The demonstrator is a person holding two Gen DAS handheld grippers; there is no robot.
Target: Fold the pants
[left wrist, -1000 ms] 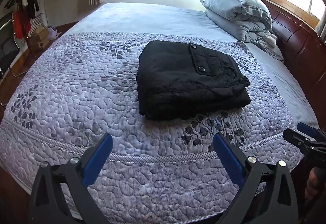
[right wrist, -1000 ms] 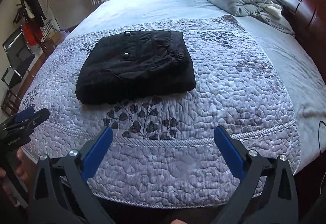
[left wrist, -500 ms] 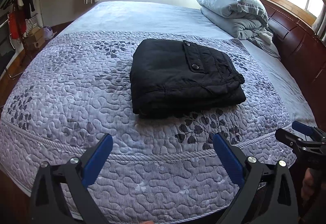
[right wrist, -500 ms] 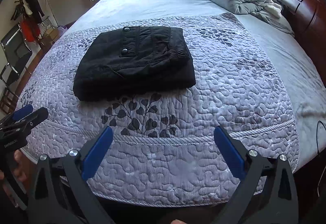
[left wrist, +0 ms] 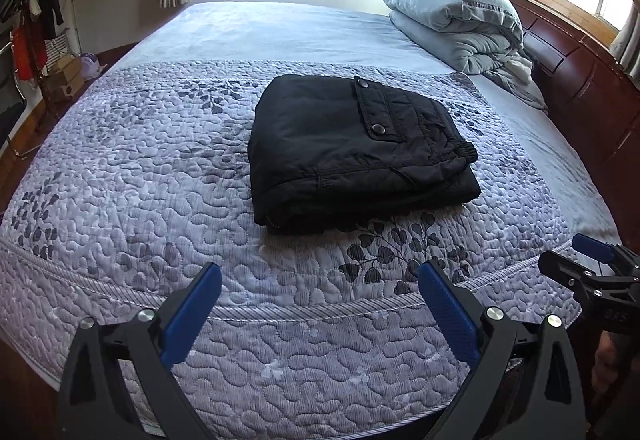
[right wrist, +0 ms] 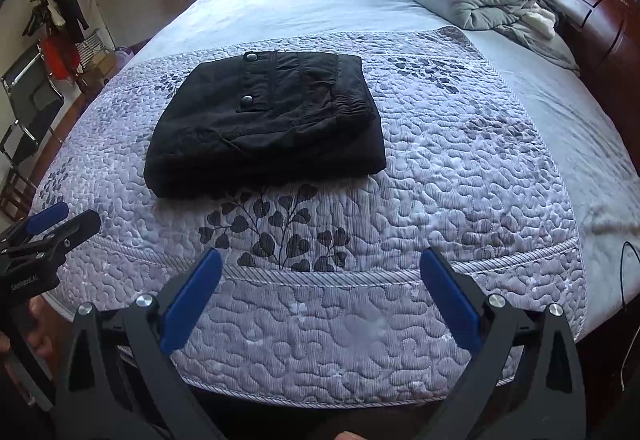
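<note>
While both my tools, left tool and right tool, hang released, the folded black pants lie at 12 o'clock on the quilt.

The left black plastic two-finger gripper has angular arms with triangular cut-outs, a round silver screw head at each joint, and flat blue textured pads lining the inner faces of its fingers. The right black plastic two-finger gripper is built the same way: silver screws, blue pads. At three o'clock of the left view its side carries faint pale lettering, too small to read. Bare skin of a hand shows at nine o'clock of the right view.
</note>
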